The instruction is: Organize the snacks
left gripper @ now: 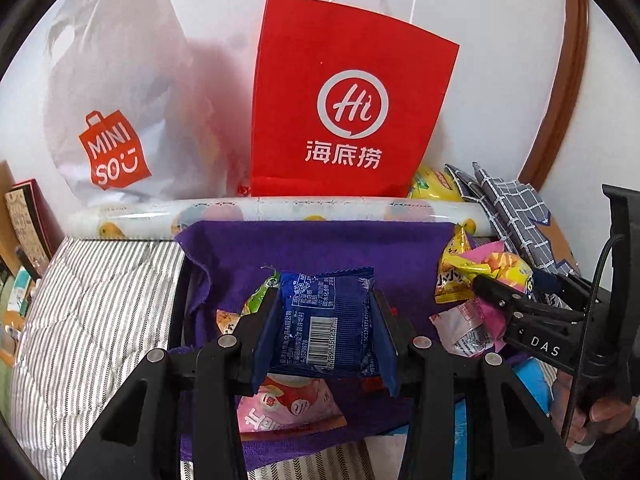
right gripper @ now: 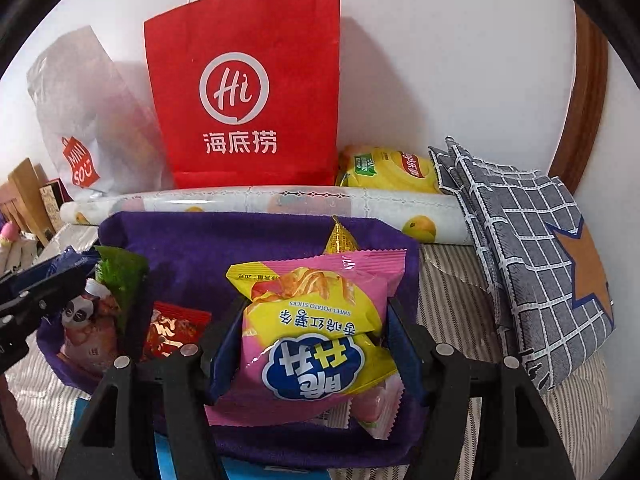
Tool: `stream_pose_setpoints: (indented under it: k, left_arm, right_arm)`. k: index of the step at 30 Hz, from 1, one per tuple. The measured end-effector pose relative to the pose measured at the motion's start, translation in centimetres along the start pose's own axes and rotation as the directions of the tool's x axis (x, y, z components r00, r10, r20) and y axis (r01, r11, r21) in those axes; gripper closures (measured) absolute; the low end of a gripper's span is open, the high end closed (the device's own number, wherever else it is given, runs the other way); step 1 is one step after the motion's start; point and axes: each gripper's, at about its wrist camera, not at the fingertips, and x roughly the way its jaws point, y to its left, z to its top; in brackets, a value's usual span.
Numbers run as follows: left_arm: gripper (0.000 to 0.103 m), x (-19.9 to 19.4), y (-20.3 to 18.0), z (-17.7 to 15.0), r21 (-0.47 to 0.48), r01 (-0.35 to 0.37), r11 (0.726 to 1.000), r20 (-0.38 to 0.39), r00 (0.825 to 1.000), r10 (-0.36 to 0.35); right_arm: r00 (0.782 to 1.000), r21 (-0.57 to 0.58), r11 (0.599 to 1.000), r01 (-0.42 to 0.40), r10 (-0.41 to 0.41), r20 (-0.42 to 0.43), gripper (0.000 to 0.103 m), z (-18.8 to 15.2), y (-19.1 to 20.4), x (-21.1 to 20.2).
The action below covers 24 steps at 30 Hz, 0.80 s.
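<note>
Both grippers hold snack packs above the purple cloth.

Nearest, our left gripper (left gripper: pixel 325 322) has its jaws closed partway on a blue pack (left gripper: pixel 326 320) with a barcode; our right gripper (right gripper: pixel 310 344) has its jaws wider, clamped on a pink-yellow bag (right gripper: pixel 316 332) reading "SWEET POTATO STICKS". We judge sorting is midway; next, each pack needs setting down with its like. Beyond the cloth (left gripper: pixel 320 244): a paper roll (right gripper: pixel 280 202), a red "Hi" bag (left gripper: pixel 344 100), a "MINISO" bag (left gripper: pixel 116 120).

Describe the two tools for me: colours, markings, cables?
Both are black, angular linkages with round silver pivot pins and dark blue pads on the fingers. The right tool, seen from the left tool, carries white "DAS" lettering and a black cable running down its upright handle. No sleeve shows.
</note>
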Motion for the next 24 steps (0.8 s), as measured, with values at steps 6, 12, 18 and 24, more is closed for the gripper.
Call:
stream_pose_setpoints:
  k: [6, 12, 18, 24]
  left_arm:
    - [0.059, 0.6, 0.1, -0.2, -0.003, 0.007, 1.0, -0.018, 1.0, -0.007]
    - [0.059, 1.0, -0.2, -0.4, 0.006, 0.006, 1.0, -0.022, 1.0, -0.006]
    - [0.059, 1.7, -0.4, -0.7, 0.007, 0.009, 1.0, -0.044, 0.999, -0.008]
    - [0.057, 2.0, -0.4, -0.9, 0.006, 0.009, 1.0, -0.057, 0.998, -0.008]
  right_arm:
    - [1.0, -0.033, 0.999, 0.028, -0.028, 0.003, 0.038, -0.1, 0.5, 0.0]
    - [0.998, -0.069, 0.996, 0.061, -0.061, 0.008, 0.037, -0.2, 1.1, -0.1]
    - [0.999, -0.05, 0.998, 0.043, -0.044, -0.031, 0.027, -0.3, 0.7, 0.3]
    - [0.997, 0.045, 0.999, -0.023, 0.026, -0.068, 0.02, -0.3, -0.8, 0.7]
